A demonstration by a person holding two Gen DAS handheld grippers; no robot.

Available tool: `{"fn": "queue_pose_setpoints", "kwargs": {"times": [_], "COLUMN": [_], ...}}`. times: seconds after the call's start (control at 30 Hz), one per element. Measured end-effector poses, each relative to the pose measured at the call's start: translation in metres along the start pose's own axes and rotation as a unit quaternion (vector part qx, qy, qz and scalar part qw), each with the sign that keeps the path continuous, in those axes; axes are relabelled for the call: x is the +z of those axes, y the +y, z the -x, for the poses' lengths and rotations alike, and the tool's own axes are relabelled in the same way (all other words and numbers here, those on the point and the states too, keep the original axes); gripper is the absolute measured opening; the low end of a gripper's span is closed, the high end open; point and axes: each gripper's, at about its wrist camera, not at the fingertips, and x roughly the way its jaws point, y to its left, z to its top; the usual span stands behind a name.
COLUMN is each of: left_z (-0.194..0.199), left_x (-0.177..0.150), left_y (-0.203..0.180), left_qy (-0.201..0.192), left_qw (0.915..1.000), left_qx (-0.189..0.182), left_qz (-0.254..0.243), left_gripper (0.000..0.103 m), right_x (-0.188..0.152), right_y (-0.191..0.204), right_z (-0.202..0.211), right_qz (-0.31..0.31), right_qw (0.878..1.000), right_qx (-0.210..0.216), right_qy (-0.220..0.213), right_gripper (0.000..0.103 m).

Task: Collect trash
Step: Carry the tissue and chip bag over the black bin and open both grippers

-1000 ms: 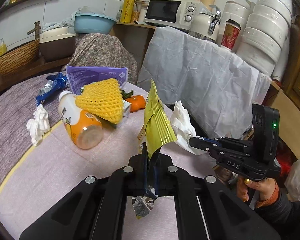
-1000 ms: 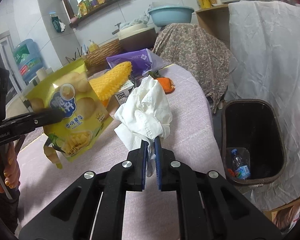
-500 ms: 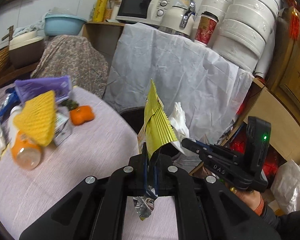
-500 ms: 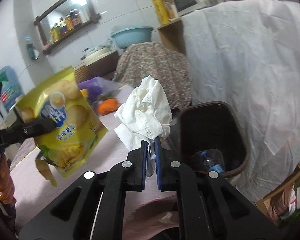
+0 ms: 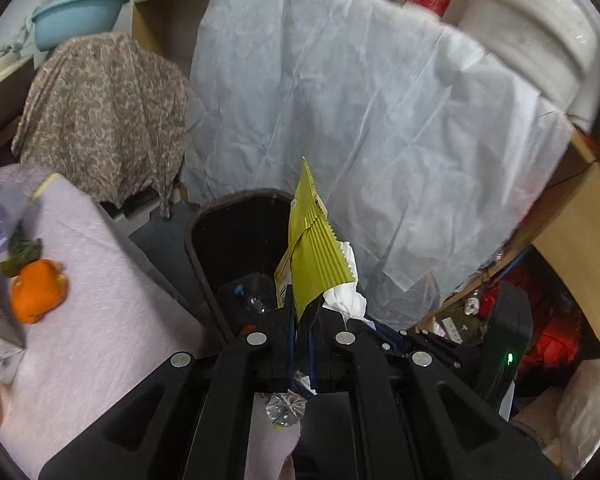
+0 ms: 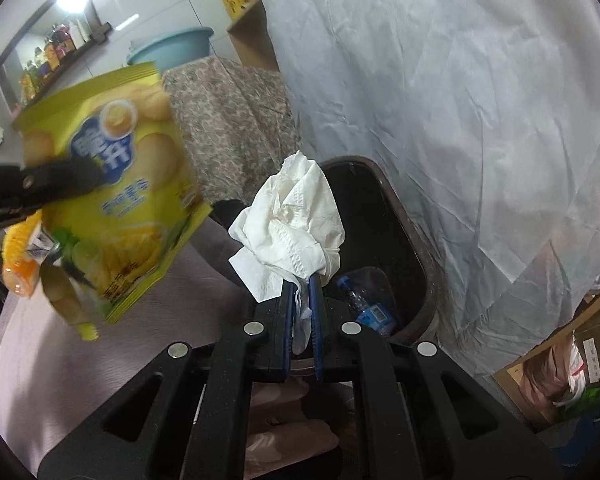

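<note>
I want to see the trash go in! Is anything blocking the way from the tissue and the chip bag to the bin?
Nothing visible blocks them. The right tool holds the tissue and the left tool holds the chip bag, both near the open bin. Only a plastic bottle lies inside, with room left.

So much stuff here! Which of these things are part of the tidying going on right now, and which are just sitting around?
Part of the job:
- yellow snack bag, clamped in the left hand-held gripper
- crumpled tissue, clamped in the right hand-held gripper
- dark bin, a plastic bottle already inside

Just lying about:
- white sheet
- patterned cloth
- blue basin
</note>
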Motion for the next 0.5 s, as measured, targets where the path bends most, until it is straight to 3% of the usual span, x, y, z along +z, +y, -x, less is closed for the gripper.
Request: {"fn": "queue_pose_setpoints", "kwargs": {"times": [0.2, 0.43, 0.47, 0.5], "left_z": [-0.049, -0.078, -0.082, -0.084], "left_x": [0.020, 0.031, 0.033, 0.034], "left_y": [0.000, -0.005, -0.006, -0.006], "left_qy": [0.040, 0.049, 0.049, 0.048], "left_qw": [0.9986, 0.9974, 0.9974, 0.9973], "left_qx": [0.028, 0.037, 0.039, 0.041], "left_qz": [0.022, 0.037, 0.037, 0.037], "left_gripper": [0.005, 0.006, 0.009, 0.020], "right_x": [-0.005, 0.004, 0.005, 0.006], "right_y": [-0.018, -0.028, -0.030, -0.032], "right_z": [-0.035, -0.056, -0.058, -0.059], "right_qz": [-0.029, -0.046, -0.047, -0.048], "right_qw": [0.999, 0.998, 0.998, 0.998], "right_qx": [-0.007, -0.006, -0.004, -0.003], "right_qy": [0.032, 0.034, 0.031, 0.030], "right_gripper": [0.009, 0.009, 0.010, 0.010]}}
